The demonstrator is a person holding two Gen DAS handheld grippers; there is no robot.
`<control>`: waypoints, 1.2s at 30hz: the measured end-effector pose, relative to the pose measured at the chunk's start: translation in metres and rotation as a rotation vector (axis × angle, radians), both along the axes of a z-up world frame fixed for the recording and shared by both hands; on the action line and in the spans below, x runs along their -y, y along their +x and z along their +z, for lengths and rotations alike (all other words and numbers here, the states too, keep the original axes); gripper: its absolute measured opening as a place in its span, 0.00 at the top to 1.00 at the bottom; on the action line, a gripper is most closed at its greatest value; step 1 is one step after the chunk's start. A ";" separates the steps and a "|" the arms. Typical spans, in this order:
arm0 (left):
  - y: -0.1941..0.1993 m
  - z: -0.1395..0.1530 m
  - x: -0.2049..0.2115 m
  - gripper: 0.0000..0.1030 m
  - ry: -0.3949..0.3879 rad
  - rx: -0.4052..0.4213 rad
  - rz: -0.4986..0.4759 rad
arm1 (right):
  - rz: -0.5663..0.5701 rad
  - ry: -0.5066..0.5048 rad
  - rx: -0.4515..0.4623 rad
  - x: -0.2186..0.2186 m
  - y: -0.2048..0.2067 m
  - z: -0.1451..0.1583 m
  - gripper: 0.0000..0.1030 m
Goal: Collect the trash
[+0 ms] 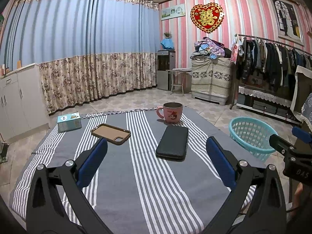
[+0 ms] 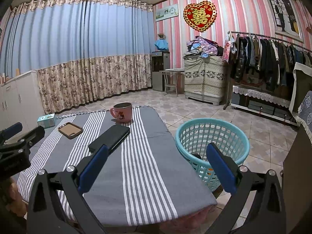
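Far ahead and left of the left hand-held gripper [image 1: 156, 161] sits a small blue box [image 1: 69, 122], then a brown phone case [image 1: 110, 134] just past its left finger, a black phone [image 1: 172, 143] straight ahead between its spread, empty jaws, and a pink mug [image 1: 172, 112] beyond. All lie apart on the striped worktop [image 1: 136, 185], easy to reach singly. The right hand-held gripper [image 2: 157, 166], likewise spread and empty, hovers at the worktop's edge with the teal basket [image 2: 212, 134] just ahead, probably the trash bin; something small lies inside.
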State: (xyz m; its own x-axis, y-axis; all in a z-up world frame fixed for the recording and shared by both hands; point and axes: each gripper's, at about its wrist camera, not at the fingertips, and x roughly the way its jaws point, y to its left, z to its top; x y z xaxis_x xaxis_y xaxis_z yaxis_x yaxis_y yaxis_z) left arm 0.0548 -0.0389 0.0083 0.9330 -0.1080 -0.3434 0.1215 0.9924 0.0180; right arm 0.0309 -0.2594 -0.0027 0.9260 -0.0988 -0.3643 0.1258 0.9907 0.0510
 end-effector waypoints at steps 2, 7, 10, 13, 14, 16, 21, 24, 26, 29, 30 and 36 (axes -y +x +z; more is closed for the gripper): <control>0.001 0.001 0.000 0.05 0.000 0.002 0.000 | 0.001 -0.001 0.000 0.001 0.000 0.000 0.04; 0.000 0.000 0.001 0.05 0.006 0.002 0.005 | 0.000 -0.001 0.001 0.001 0.000 0.000 0.04; -0.001 -0.002 0.002 0.05 0.006 0.004 0.009 | 0.000 0.001 -0.001 0.000 0.000 0.000 0.04; -0.001 -0.002 0.002 0.05 0.008 0.003 0.009 | 0.001 0.000 0.000 0.001 0.000 0.000 0.04; -0.001 -0.002 0.002 0.05 0.008 0.003 0.009 | 0.002 -0.001 -0.001 0.001 0.000 0.000 0.04; -0.001 -0.002 0.001 0.05 0.006 0.004 0.008 | 0.000 -0.001 0.001 0.001 -0.001 0.000 0.04; -0.001 -0.002 0.002 0.05 0.006 0.003 0.008 | 0.002 0.003 0.000 0.000 0.000 0.000 0.04; -0.001 -0.002 0.002 0.05 0.009 0.006 0.011 | -0.001 -0.002 0.001 -0.001 0.000 0.000 0.04; -0.003 -0.002 0.002 0.05 0.009 0.008 0.010 | -0.002 0.000 0.002 0.001 -0.002 0.000 0.04; -0.004 -0.003 0.002 0.05 0.017 0.015 0.014 | -0.001 0.001 0.002 0.001 -0.002 -0.001 0.04; -0.004 -0.003 0.002 0.05 0.021 0.018 0.016 | -0.001 0.001 0.001 0.001 -0.002 -0.001 0.04; -0.006 -0.003 0.003 0.05 0.024 0.022 0.019 | -0.003 0.002 0.000 -0.001 -0.001 -0.001 0.04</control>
